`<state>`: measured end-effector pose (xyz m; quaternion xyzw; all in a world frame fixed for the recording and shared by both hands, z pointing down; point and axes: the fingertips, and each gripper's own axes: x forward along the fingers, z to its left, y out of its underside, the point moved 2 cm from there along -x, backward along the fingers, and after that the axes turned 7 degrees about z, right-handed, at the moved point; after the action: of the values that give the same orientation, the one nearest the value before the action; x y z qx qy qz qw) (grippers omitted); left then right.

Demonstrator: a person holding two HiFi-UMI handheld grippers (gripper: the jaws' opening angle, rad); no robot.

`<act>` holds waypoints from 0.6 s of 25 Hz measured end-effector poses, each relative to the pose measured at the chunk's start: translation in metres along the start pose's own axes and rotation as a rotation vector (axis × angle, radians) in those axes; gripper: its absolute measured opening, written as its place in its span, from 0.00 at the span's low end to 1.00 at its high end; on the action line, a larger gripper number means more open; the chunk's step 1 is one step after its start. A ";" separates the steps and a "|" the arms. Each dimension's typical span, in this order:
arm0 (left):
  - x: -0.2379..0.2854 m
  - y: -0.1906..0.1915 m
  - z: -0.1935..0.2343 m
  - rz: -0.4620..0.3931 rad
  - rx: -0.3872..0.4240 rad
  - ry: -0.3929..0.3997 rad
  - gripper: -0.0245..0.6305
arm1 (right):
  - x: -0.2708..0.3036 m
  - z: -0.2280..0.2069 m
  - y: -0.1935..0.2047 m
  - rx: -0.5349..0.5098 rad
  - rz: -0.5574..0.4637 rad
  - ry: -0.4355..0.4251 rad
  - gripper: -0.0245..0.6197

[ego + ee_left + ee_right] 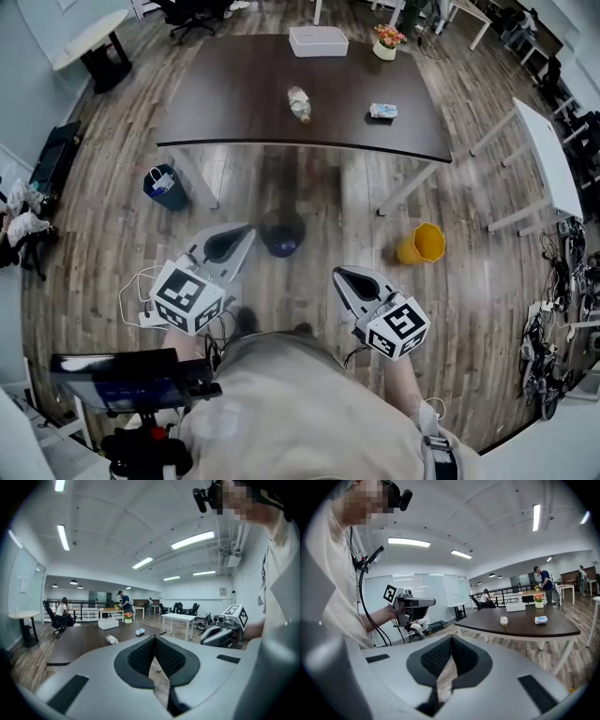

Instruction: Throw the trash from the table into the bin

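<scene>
So far nothing is binned: your left tongs and right tongs are both closed and empty, well short of the surface, where the crushed bottle and packet lie.

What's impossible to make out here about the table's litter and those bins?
Packet: print too small in every view.
Bottle: full or empty, too small to tell.
Dark round thing on the floor: blurred in head view, unidentifiable.
Yellow bin, blue bin: contents too small in head view.
</scene>
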<state>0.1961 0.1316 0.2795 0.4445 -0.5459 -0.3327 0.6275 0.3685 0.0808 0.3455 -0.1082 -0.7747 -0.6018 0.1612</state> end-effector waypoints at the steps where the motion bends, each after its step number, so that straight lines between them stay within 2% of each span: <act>1: -0.007 0.001 0.005 0.002 0.037 0.003 0.06 | 0.008 0.007 -0.004 -0.002 0.000 0.002 0.05; 4: -0.049 0.018 0.048 0.015 0.081 -0.005 0.06 | 0.054 0.054 -0.025 -0.033 0.012 -0.007 0.05; 7: -0.082 0.030 0.088 -0.008 0.027 0.020 0.06 | 0.097 0.096 -0.041 -0.099 0.035 -0.013 0.05; 10: -0.100 0.032 0.114 -0.043 0.006 0.045 0.06 | 0.126 0.115 -0.050 -0.148 0.058 0.008 0.05; 15: -0.132 0.049 0.157 -0.051 0.012 0.059 0.06 | 0.172 0.146 -0.062 -0.162 0.074 0.030 0.05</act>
<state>0.0143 0.2389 0.2744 0.4716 -0.5176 -0.3320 0.6320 0.1692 0.2022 0.3228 -0.1405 -0.7163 -0.6578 0.1857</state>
